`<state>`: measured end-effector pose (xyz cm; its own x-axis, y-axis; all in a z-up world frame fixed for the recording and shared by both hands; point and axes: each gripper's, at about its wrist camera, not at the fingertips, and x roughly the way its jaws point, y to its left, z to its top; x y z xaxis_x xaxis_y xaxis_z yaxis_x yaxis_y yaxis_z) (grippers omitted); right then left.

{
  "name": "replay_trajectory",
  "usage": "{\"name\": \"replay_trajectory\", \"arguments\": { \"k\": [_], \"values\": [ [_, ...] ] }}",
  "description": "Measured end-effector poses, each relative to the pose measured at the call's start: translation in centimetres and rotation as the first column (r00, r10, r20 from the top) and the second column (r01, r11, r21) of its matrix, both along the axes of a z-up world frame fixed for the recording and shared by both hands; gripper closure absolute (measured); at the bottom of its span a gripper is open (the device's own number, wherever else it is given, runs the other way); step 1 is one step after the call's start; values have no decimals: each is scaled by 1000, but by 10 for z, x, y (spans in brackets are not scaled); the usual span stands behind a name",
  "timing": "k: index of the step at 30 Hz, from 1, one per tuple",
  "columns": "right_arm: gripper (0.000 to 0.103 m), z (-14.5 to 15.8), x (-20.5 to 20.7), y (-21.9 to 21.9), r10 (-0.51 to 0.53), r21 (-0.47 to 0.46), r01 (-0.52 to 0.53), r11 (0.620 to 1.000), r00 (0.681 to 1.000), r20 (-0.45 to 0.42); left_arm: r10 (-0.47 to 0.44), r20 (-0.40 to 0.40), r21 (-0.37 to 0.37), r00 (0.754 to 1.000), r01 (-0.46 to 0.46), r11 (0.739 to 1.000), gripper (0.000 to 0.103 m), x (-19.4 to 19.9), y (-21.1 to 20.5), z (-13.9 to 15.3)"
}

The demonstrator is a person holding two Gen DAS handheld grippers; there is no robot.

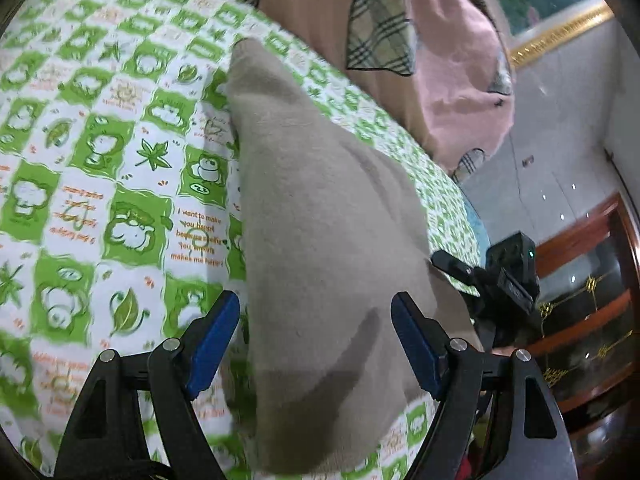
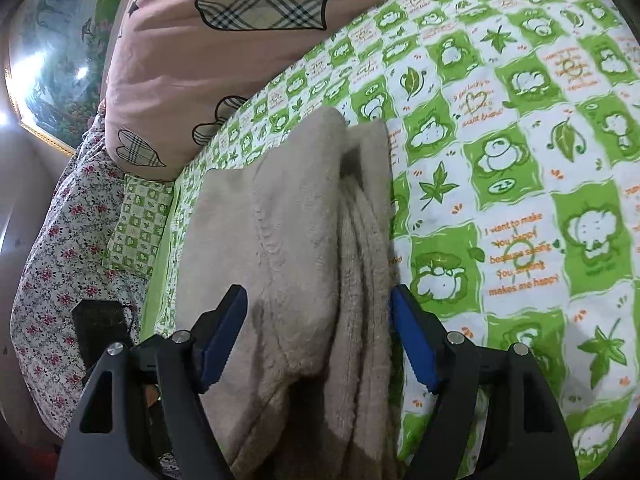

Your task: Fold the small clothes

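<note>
Now the beige folded garment (image 2: pixel 304 240) lies on the green-patterned bed sheet (image 2: pixel 500 160), in the lower centre of both frames, between the released fingers of each hand-held gripper, left (image 1: pixel 316 344) and right (image 2: pixel 318 338).

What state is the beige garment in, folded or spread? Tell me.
Folded: the beige garment lies doubled on the sheet, stacked layer edges showing along its right side.

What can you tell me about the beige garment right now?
The beige garment is soft, fleecy-looking fabric, folded into a long stack with layered edges along one side. It lies flat on the green-and-white printed sheet, near the pink quilt. Both grippers straddle it with jaws open, pads not pressing.
</note>
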<state>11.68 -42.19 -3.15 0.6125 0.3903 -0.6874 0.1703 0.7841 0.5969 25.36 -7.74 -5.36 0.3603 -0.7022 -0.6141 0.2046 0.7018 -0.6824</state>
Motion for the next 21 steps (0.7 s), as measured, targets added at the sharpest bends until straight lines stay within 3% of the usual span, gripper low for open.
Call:
{"name": "replay_trajectory", "arguments": {
  "k": [9,10,11,12,16,21],
  "values": [
    [31,-13,17,9,43,-34,-44,998,999,-28,-7,-94,-96,996,-2,995,26,34,-15,-38],
    [46,-14,18,10,42,-44,-43,998,999,-27,-6,-83,-104,996,-2,995,35,37,-17,-40],
    [53,-16,20,12,46,-31,-47,998,998,-33,-12,-78,-99,997,5,995,45,37,-19,-40],
    [56,-19,21,12,43,-5,-43,999,998,-37,-16,-77,-88,997,9,996,47,38,-21,-41],
    [67,-6,15,26,36,-20,-36,999,999,-16,-24,-41,-108,999,20,994,58,25,-10,-26],
    [69,12,8,68,103,-2,-103,995,993,56,15,31,-91,999,-12,996,58,-7,35,10]
  ]
}}
